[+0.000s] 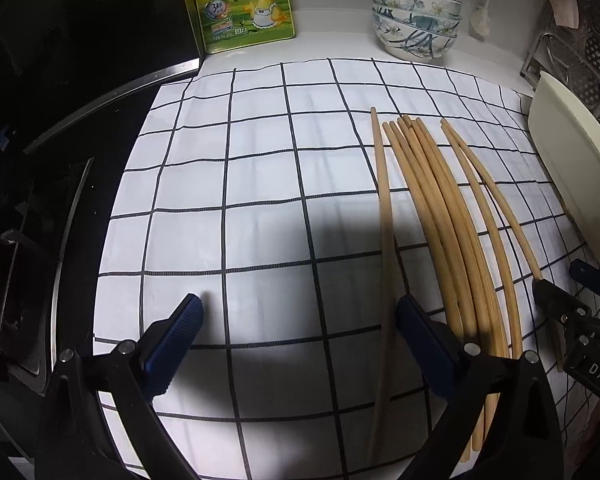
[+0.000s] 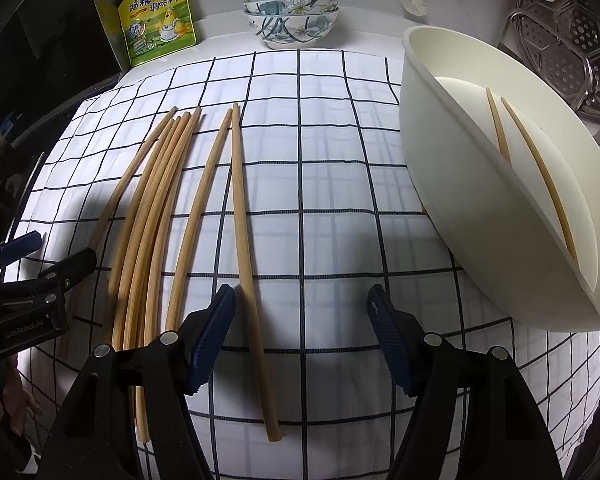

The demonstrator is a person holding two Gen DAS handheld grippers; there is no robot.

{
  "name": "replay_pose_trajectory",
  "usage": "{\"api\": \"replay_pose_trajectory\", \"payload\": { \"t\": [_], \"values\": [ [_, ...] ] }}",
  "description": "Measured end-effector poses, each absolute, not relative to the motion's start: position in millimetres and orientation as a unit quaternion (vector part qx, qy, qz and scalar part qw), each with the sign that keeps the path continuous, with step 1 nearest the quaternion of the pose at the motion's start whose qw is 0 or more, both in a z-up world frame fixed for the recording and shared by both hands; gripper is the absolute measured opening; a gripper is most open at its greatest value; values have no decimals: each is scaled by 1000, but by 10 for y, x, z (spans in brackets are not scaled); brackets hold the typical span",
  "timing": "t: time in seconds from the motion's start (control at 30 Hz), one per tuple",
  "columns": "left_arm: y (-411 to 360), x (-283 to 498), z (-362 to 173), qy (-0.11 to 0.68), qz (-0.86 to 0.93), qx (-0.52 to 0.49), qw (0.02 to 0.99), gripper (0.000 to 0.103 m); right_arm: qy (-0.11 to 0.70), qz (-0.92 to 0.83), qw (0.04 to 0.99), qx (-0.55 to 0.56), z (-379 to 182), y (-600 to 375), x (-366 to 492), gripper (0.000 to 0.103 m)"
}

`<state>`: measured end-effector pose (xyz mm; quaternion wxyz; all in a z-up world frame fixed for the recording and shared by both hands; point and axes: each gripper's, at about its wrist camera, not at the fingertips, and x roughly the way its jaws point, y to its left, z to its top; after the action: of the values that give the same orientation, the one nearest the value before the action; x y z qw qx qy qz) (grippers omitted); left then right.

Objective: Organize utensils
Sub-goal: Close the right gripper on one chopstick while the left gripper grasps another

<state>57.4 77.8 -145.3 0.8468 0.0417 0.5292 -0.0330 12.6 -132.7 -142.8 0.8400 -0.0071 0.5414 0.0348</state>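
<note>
Hovering over the checked cloth [image 1: 260, 184], the left gripper [image 1: 300, 320] has its blue-padded fingers [image 1: 178, 340] spread wide apart with nothing between them but a single chopstick [image 1: 385, 240] that lies on the cloth just inside the right-hand finger; whether that finger touches it cannot be told. The right gripper [image 2: 300, 320] is likewise spread wide, and in its own view one chopstick [image 2: 246, 248] runs just beside its left finger [image 2: 212, 336], again with contact unclear. Outward from the tongs, the main bundle of wooden chopsticks [image 1: 440, 220] lies fanned lengthwise on the right half of the cloth, their tips pointing toward the cloth's far edge. Beyond them, at the cloth's right edge, a cream plastic basin [image 2: 500, 208] sits tilted, and two chopsticks [image 2: 536, 168] rest inside it against its wall. At the far edge of the counter stand a stack of flower-patterned bowls [image 2: 290, 12] and, toward the far left corner, a yellow seasoning pouch [image 2: 156, 16] printed with a cartoon chicken. A perforated metal steamer rack [image 2: 572, 52] stands behind the basin, and a dark stove surface [image 1: 40, 160] borders the cloth's left edge.
</note>
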Motion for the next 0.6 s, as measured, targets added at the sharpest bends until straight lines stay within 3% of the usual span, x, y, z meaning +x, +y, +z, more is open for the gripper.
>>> {"api": "replay_pose_trajectory", "payload": {
  "t": [0.23, 0.33, 0.4, 0.53, 0.6],
  "values": [
    [685, 687, -1455, 522, -38, 42, 851, 94, 528, 34, 848, -26, -1436, -1284, 144, 65],
    [636, 709, -1435, 515, -47, 38, 855, 82, 521, 37, 852, -40, -1431, -1258, 147, 64],
    [582, 718, -1416, 511, -54, 44, 857, 71, 518, 45, 853, -43, -1428, -1234, 153, 58],
    [524, 700, -1397, 507, -62, 45, 858, 59, 508, 56, 858, -55, -1422, -1181, 131, 44],
    [492, 682, -1380, 504, -71, 48, 860, 40, 507, 69, 857, -54, -1418, -1154, 118, 33]
  ]
}}
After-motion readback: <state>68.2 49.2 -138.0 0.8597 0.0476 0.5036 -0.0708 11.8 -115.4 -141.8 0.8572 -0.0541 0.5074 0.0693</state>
